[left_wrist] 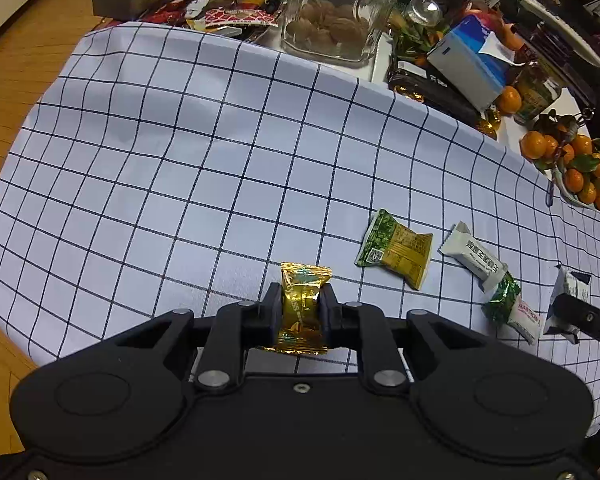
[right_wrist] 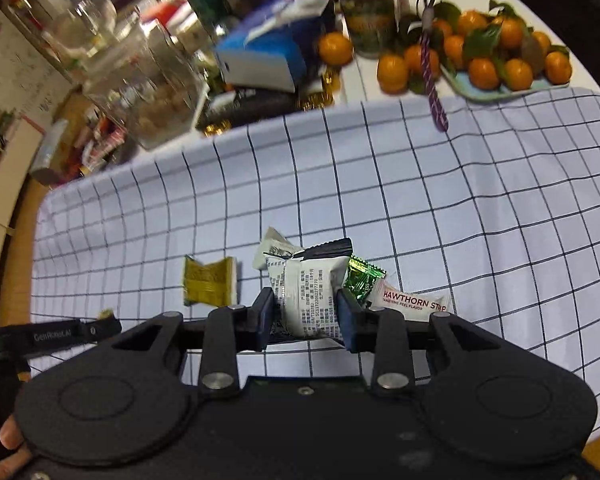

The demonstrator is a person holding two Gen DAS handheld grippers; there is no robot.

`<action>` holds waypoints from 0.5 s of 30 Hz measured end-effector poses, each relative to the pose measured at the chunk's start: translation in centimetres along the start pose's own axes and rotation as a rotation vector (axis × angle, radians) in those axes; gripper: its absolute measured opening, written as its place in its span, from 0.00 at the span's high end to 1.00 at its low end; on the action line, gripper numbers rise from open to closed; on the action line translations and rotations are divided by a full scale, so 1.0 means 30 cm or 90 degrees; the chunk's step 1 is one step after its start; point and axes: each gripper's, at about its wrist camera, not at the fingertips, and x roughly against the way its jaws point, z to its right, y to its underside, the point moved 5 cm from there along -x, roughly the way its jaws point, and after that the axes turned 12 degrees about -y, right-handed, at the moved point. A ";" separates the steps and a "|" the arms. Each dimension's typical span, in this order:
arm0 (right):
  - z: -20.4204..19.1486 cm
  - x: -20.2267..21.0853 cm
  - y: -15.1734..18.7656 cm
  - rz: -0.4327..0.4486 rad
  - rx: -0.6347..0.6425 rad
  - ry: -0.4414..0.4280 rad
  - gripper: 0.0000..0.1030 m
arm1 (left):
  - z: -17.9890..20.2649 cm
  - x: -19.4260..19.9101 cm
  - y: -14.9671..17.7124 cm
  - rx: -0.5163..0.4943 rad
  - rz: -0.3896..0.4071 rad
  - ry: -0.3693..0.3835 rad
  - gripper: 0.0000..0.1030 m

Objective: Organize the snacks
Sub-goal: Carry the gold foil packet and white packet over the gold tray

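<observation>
Your left gripper (left_wrist: pixel 300 300) has its jaws clamped about as narrow as they go on the gold candy (left_wrist: pixel 303 308), gripped across its middle, twisted ends sticking out front and back. Your right gripper (right_wrist: pixel 305 312) has its jaws partly closed on the white pack (right_wrist: pixel 306 300), pads pressing both sides of the pouch.

Both items look lifted clear of the checked cloth (left_wrist: pixel 220 160) on the table, though the fisheye makes that hard to confirm.

Left on the cloth, toward its near right edge: green-yellow pack (left_wrist: pixel 396 250), white bar (left_wrist: pixel 474 258), and hawthorn strip (left_wrist: pixel 514 308) touching the bar's end.

Handling: all light, soft foil or film wraps, slippery and crushable. The candy is small with a firm core, so a mid-body grip is right. The pouches are puffy; take them across the short width near the middle, not by the crimped seals, which can slide out. Don't squeeze harder than now.
</observation>
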 end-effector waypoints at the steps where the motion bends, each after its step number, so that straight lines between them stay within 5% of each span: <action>1: -0.008 0.018 0.007 0.014 0.009 0.003 0.66 | -0.003 0.015 0.018 -0.005 0.013 -0.002 0.76; 6: -0.034 0.135 0.093 0.074 0.048 0.011 0.66 | -0.037 0.072 0.156 -0.009 0.040 0.002 0.76; 15: 0.002 0.245 0.322 0.084 -0.018 -0.008 0.66 | -0.071 0.144 0.369 -0.010 0.067 0.023 0.76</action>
